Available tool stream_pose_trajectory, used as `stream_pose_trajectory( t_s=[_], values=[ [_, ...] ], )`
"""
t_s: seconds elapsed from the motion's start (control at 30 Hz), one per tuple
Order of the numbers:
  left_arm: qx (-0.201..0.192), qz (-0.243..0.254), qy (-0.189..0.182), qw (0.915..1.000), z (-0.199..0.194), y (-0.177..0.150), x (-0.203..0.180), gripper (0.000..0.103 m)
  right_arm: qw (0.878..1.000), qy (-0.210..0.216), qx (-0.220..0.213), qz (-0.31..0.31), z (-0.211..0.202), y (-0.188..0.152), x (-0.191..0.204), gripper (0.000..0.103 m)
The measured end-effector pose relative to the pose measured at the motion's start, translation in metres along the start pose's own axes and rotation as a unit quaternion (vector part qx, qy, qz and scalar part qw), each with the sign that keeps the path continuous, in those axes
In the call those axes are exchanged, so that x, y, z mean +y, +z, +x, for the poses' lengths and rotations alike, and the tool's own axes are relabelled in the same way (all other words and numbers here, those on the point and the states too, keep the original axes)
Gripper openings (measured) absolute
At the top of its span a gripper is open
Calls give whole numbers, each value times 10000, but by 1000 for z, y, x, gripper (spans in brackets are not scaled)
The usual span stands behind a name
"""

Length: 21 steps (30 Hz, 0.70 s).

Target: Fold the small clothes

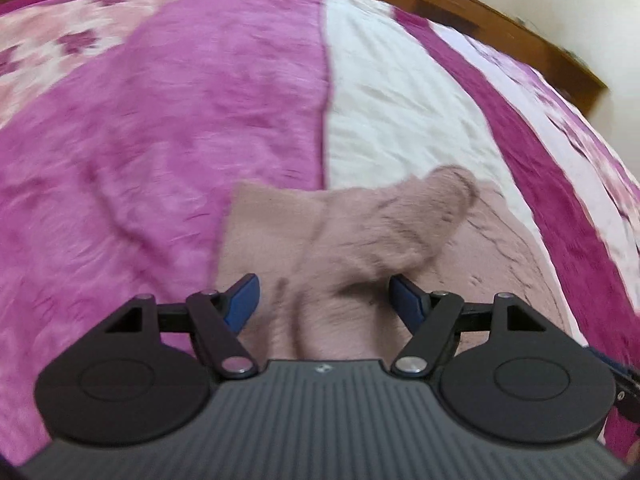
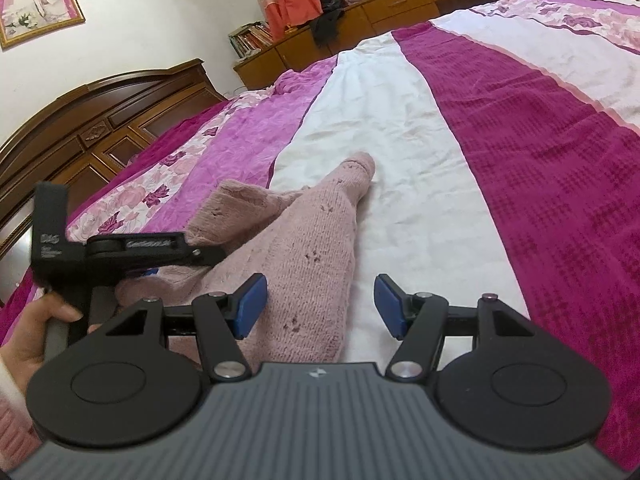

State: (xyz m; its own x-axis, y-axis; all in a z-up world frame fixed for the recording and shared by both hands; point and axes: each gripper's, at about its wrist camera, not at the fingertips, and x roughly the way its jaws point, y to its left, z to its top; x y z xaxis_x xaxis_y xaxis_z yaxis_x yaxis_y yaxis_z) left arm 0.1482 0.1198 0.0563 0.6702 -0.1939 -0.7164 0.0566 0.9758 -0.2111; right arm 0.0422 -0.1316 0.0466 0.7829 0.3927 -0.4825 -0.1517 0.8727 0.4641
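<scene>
A small dusty-pink knitted sweater [image 1: 360, 236] lies bunched on the striped bedspread [image 1: 160, 128], with one sleeve flopped over the body. My left gripper [image 1: 325, 300] is open just above it, and the knit lies between the blue pads without being pinched. In the right wrist view the sweater [image 2: 296, 264] spreads from lower left toward the middle, a sleeve cuff [image 2: 360, 164] pointing up the bed. My right gripper [image 2: 321, 306] is open over the sweater's right hem edge. The left gripper [image 2: 120, 252] and the hand holding it show at the left, over the sweater.
The bedspread has magenta, white and floral stripes [image 2: 520, 140]. A dark wooden headboard [image 2: 100, 116] stands at the left. Low wooden cabinets [image 2: 400, 4] run along the far side of the bed, with books and curtains behind.
</scene>
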Motion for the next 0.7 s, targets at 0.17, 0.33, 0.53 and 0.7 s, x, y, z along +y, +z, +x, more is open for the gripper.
stream_pose_trajectory(
  t_s=[0.17, 0.33, 0.53, 0.7],
  values=[
    [41, -135, -335, 9993, 18, 8, 4, 71, 10000, 2, -3, 13, 0, 0, 0, 67],
    [-62, -428, -611, 9972, 19, 6, 14, 22, 10000, 21, -13, 46, 1, -1, 0, 67],
    [-596, -727, -740, 9928, -25, 7, 22, 20, 9996, 262, 74, -18, 6, -2, 5, 67],
    [-138, -1164, -457, 9921, -1, 4, 52, 22, 9985, 415, 302, -182, 17, -13, 21, 67]
  ],
)
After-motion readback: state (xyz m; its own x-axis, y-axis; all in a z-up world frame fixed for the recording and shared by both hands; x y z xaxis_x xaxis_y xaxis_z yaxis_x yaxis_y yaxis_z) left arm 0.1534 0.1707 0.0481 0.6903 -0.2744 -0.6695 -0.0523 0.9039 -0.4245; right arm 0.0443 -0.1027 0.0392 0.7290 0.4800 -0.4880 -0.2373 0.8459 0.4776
